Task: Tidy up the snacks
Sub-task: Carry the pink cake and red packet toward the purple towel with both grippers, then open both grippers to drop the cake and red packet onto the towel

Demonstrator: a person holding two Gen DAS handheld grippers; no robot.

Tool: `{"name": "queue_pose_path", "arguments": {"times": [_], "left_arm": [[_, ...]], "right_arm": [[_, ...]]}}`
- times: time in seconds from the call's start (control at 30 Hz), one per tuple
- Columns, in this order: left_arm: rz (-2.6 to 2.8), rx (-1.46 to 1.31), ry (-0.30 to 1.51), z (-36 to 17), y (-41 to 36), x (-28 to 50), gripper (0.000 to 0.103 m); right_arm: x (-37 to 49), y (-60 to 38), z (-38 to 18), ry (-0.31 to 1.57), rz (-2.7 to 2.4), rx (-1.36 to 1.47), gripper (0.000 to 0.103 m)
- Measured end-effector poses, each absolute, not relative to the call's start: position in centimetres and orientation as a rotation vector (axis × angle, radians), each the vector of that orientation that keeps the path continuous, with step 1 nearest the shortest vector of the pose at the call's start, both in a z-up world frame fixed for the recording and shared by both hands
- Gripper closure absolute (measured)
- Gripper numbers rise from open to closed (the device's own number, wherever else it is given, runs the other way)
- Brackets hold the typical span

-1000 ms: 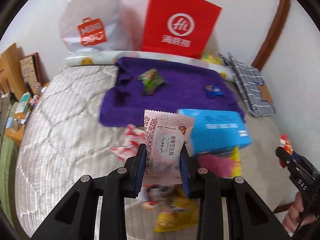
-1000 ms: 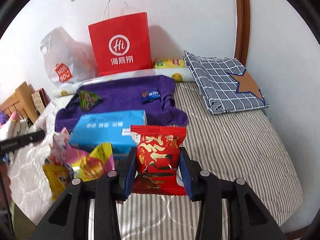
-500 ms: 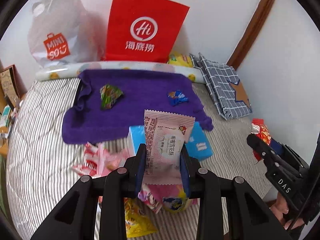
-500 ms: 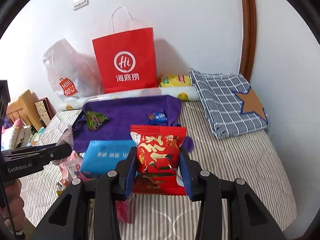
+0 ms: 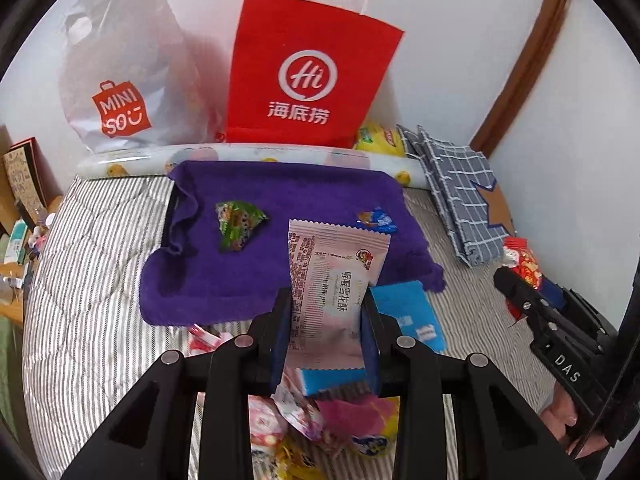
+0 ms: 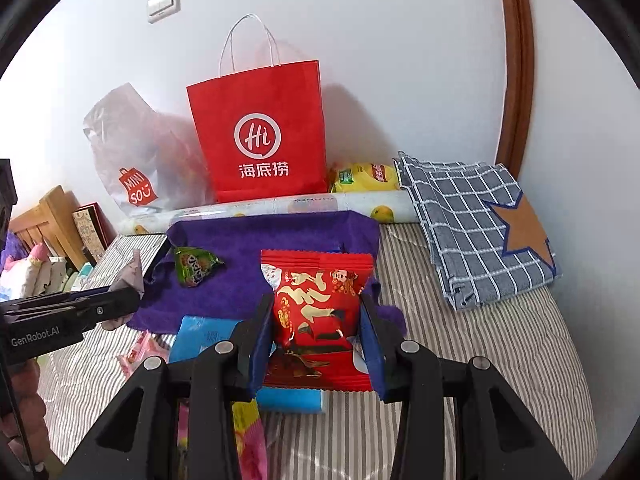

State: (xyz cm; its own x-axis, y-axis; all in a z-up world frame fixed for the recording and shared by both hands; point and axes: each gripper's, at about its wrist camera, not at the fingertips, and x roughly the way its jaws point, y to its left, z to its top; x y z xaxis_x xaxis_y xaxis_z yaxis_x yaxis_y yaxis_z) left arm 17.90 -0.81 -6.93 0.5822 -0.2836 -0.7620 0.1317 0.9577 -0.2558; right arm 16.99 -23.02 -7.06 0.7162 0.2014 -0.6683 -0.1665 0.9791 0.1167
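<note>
My left gripper is shut on a pale pink snack packet, held upright above the bed. In my right gripper, shut on it, stands a red snack packet. Beyond both lies a purple towel with a green wrapped snack and a small blue one on it. A blue box and a heap of loose snacks lie under the grippers. The right gripper with its red packet shows at the right edge of the left wrist view.
A red paper bag and a white plastic bag stand against the wall. A folded checked cloth, a yellow packet and a rolled sheet lie near them on the striped bed.
Both grippers rose and moved toward the towel and bags with their packets still gripped. The blue box and snack heap slid down under the fingers in both views.
</note>
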Motion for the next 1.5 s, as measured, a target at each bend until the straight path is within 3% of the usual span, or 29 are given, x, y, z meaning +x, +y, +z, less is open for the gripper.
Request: {"name": "queue_pose_path", "arguments": {"times": [0.8, 1.5], "left_arm": [[-0.078, -0.242, 0.969, -11.3, 7.6, 25.8, 0.071], [-0.069, -0.217, 1.043, -16.5, 7.6, 29.5, 0.071]], "right_arm": [[25.6, -22.7, -11.8, 0.816, 0.153, 0.054, 0.064], [30.5, -21.8, -17.5, 0.968, 0.187, 0.038, 0.064]]}}
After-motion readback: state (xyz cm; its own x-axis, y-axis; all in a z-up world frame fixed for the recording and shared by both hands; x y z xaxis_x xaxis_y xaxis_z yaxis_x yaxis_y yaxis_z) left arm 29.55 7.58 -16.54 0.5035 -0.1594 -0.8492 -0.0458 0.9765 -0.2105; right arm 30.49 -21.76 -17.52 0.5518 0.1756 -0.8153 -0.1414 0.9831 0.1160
